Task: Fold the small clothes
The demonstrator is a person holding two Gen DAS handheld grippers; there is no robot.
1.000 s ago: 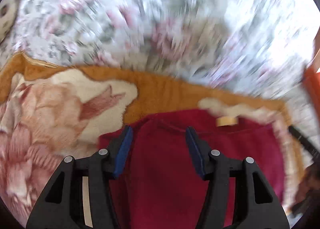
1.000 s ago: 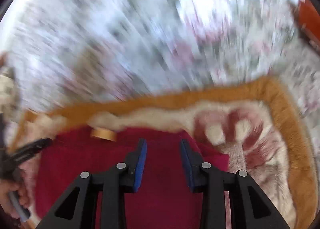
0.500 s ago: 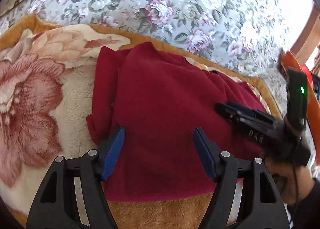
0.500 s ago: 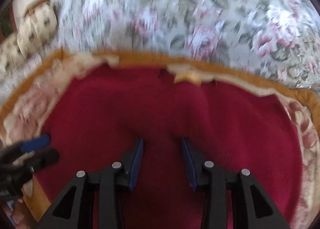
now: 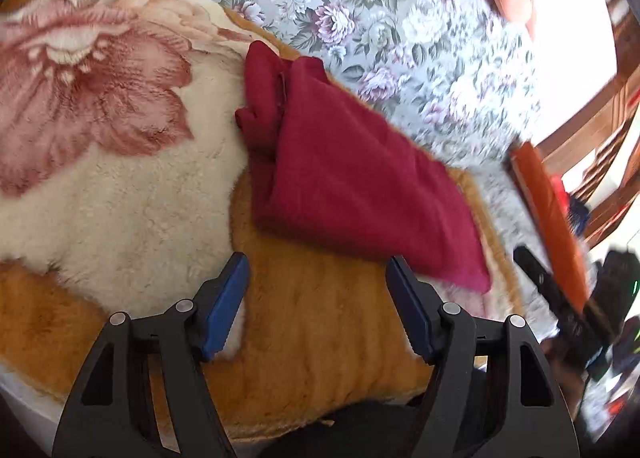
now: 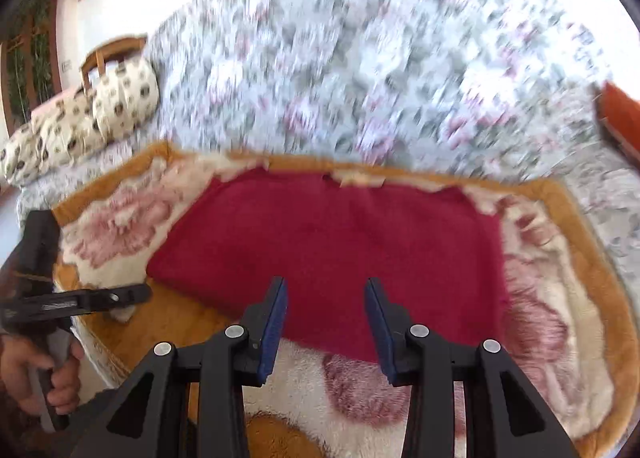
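While the folded red garment (image 5: 352, 174) lies flat on the fleecy orange-and-cream flowered blanket (image 5: 132, 218) that covers the floral sofa (image 5: 400, 18), you hold your left gripper (image 5: 318, 298) and right gripper (image 6: 325, 322) just short of its near edge, both with fingers apart and gripping nothing.

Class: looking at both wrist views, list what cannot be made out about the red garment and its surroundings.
- Red garment: inner layers hidden beneath its own top fold, left wrist view.
- Floral cover: pattern motion-blurred, right wrist view.
- Right gripper: blurred at the left view's edge; jaws unreadable there.
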